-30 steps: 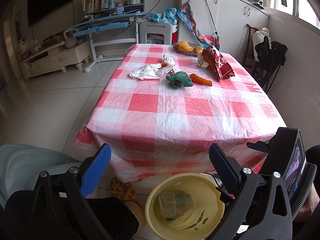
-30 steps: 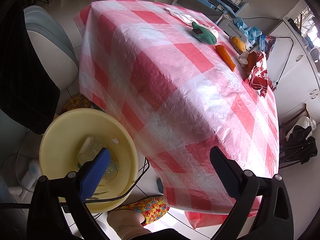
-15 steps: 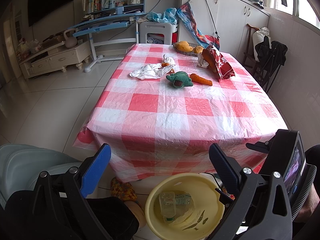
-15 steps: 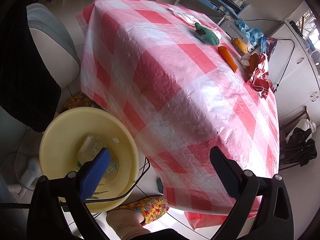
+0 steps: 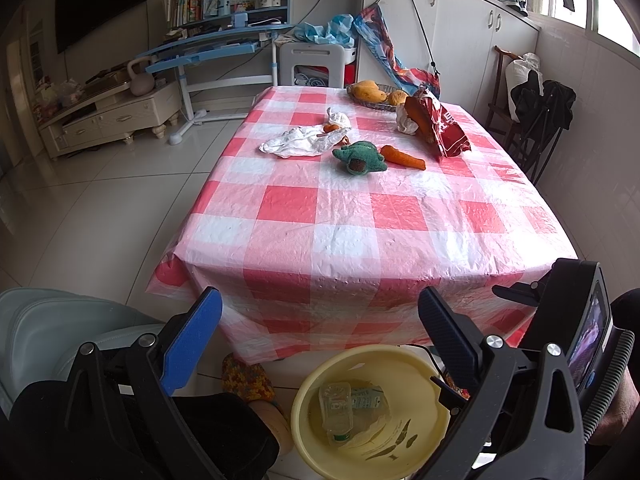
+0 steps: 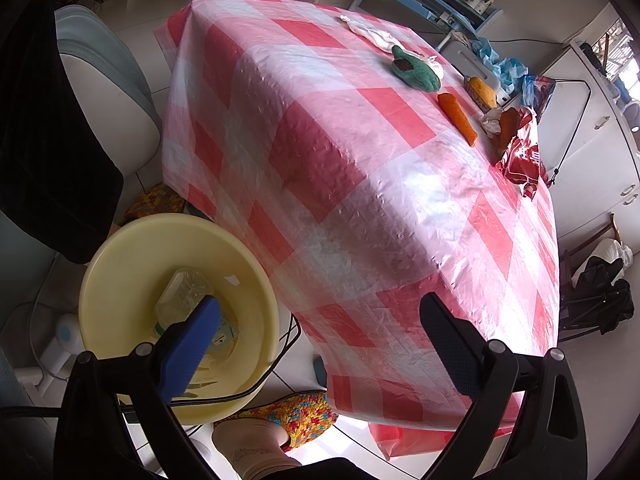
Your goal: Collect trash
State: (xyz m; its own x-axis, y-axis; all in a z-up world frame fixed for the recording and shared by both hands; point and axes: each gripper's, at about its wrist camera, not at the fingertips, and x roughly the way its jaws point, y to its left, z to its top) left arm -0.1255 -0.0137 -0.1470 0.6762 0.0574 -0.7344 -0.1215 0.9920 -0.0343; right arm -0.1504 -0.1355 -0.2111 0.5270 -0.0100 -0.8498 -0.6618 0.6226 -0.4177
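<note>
The right claw rises and tips toward the surface: in its own view the far edge of the checked cover now sits lower in frame, and the yellow basin below appears slightly further down. In the left wrist view the right claw's body sits marginally lower at the surface's near corner.

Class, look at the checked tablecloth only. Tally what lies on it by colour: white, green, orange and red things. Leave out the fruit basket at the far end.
White: 2, the crumpled cloth and the tissue wad.
Green: 1, the knitted toy.
Orange: 1, the carrot.
Red: 1, the snack bag.
Total: 5.
</note>
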